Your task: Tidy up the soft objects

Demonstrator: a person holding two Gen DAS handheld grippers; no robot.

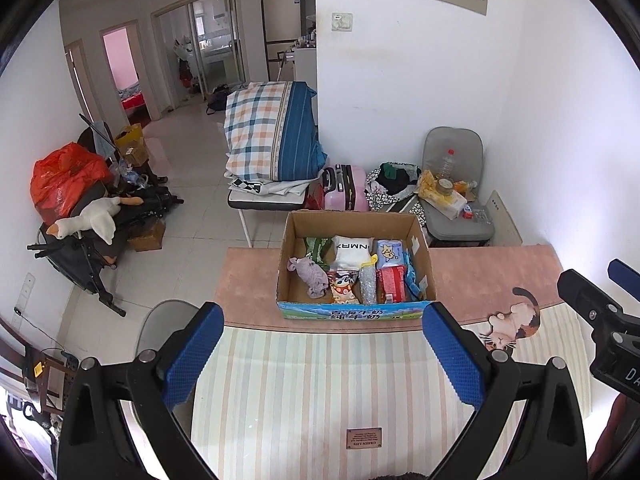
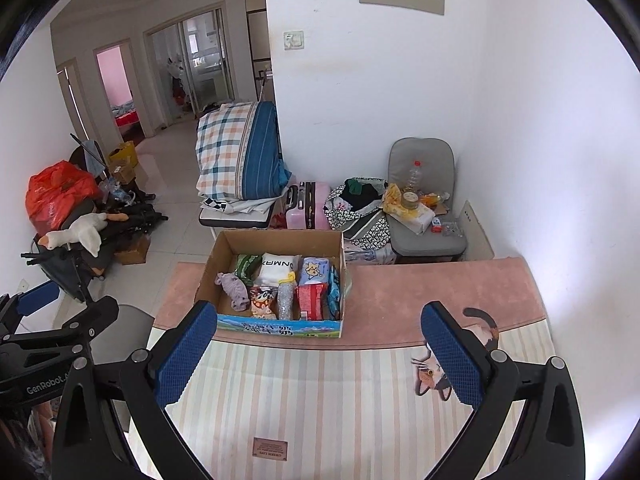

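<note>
An open cardboard box (image 1: pixel 348 220) (image 2: pixel 280 238) stands at the far edge of the table. Inside lie a purple soft toy (image 1: pixel 313 275) (image 2: pixel 235 290), a white pouch (image 1: pixel 352 252) (image 2: pixel 278 270), a green item (image 1: pixel 316 246), a cartoon snack bag (image 1: pixel 343 288) (image 2: pixel 263 301), a silvery tube (image 1: pixel 368 283) (image 2: pixel 285 300), a red pack (image 1: pixel 392 283) (image 2: pixel 311 299) and a blue tissue pack (image 1: pixel 389 253) (image 2: pixel 314 271). My left gripper (image 1: pixel 323 356) hovers open and empty above the striped mat, short of the box. My right gripper (image 2: pixel 318 356) is likewise open and empty, to the box's right.
The table carries a striped mat (image 1: pixel 320 380) with a cat print (image 1: pixel 516 320) and a pink border (image 2: pixel 420 300). Beyond it stand a grey chair with bottles (image 1: pixel 456 200), a pink suitcase (image 1: pixel 346 188), a plaid bedding stack (image 1: pixel 272 136), and a cluttered stroller with a goose plush (image 1: pixel 90 220).
</note>
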